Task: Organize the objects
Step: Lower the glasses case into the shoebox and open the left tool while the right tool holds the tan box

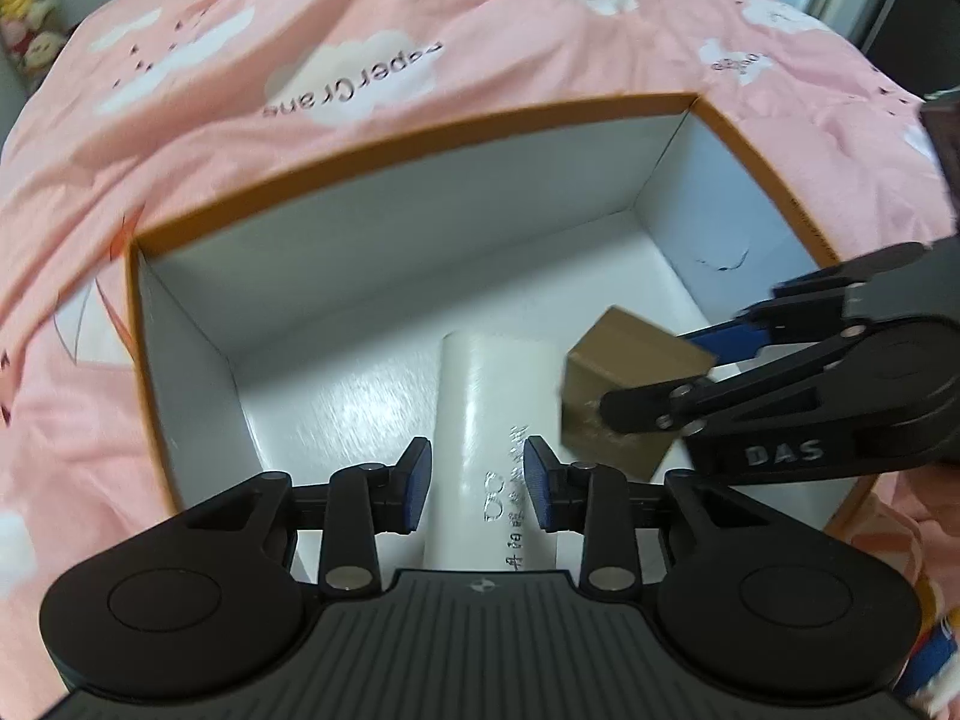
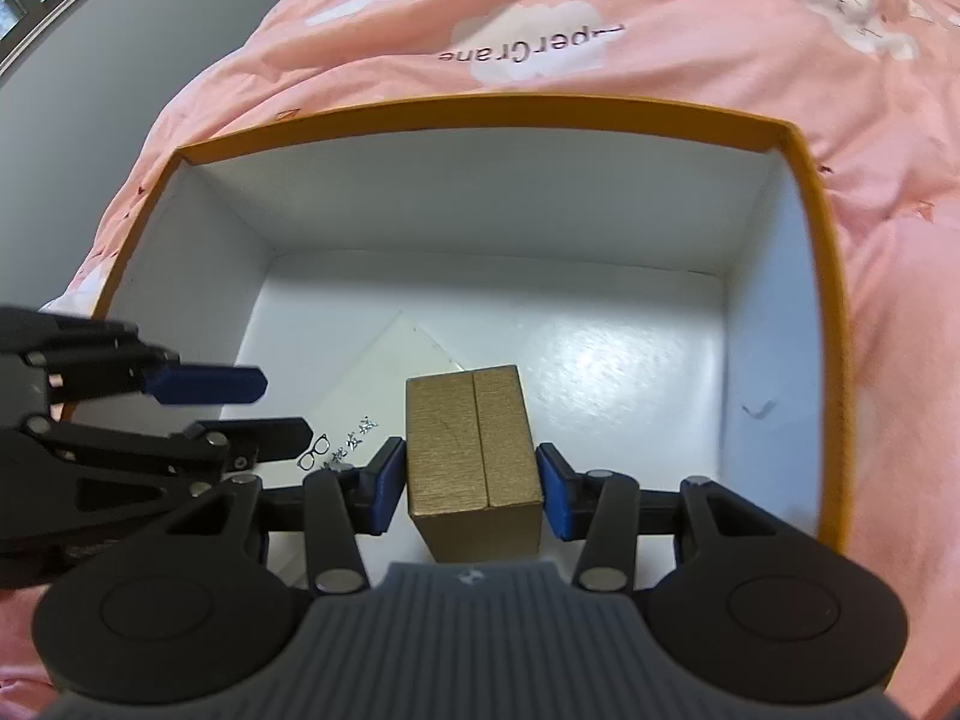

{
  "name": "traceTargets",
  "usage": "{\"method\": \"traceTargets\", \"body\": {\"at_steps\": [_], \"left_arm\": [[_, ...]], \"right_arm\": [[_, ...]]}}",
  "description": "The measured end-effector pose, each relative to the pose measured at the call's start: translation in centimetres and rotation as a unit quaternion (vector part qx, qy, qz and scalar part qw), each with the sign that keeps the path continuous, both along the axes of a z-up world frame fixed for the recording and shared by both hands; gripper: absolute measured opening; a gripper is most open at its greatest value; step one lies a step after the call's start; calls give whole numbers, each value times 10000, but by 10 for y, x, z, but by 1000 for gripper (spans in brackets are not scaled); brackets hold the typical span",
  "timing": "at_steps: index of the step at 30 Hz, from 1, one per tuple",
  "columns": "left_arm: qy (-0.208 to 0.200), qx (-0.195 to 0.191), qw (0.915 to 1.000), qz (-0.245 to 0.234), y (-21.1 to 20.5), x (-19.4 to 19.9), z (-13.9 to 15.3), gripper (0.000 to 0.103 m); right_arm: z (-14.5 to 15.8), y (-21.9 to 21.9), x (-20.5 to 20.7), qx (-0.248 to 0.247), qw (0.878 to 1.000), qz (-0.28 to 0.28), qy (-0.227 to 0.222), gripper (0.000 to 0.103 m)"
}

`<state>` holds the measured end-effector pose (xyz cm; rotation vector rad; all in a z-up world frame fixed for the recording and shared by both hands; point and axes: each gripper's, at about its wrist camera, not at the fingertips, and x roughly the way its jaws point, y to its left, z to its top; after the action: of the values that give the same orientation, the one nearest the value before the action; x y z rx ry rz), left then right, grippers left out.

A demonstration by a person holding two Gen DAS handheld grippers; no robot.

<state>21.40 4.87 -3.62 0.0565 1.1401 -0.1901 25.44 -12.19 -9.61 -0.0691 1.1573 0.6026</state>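
Note:
An open box with an orange rim point(image 1: 420, 135) and white inside lies on the bed; it also shows in the right wrist view point(image 2: 480, 111). A white glasses case point(image 1: 492, 420) lies on the box floor, and its corner shows in the right wrist view point(image 2: 372, 384). My left gripper point(image 1: 477, 486) is open just above the case, its pads apart from the case sides. My right gripper point(image 2: 471, 489) is shut on a small gold box point(image 2: 471, 444) and holds it inside the big box. The gold box point(image 1: 624, 384) sits right of the case in the left wrist view.
A pink quilt with white clouds point(image 1: 360, 30) surrounds the box on every side. A small dark mark point(image 2: 756, 408) is on the box's right inner wall. Plush toys point(image 1: 27, 18) stand at the far left.

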Motion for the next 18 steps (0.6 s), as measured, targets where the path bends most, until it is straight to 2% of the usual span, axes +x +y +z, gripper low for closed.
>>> {"method": "traceTargets", "body": {"at_steps": [8, 13, 18], "left_arm": [[-119, 514, 9969, -590, 9, 3, 10, 41], [-165, 564, 9965, -602, 23, 11, 15, 40], [-126, 670, 9956, -649, 26, 15, 11, 41]], "right_arm": [[-8, 21, 10, 404, 9975, 238, 525, 48], [-15, 33, 10, 695, 9924, 330, 959, 48], [-17, 46, 7, 764, 9892, 447, 1171, 48]]}}
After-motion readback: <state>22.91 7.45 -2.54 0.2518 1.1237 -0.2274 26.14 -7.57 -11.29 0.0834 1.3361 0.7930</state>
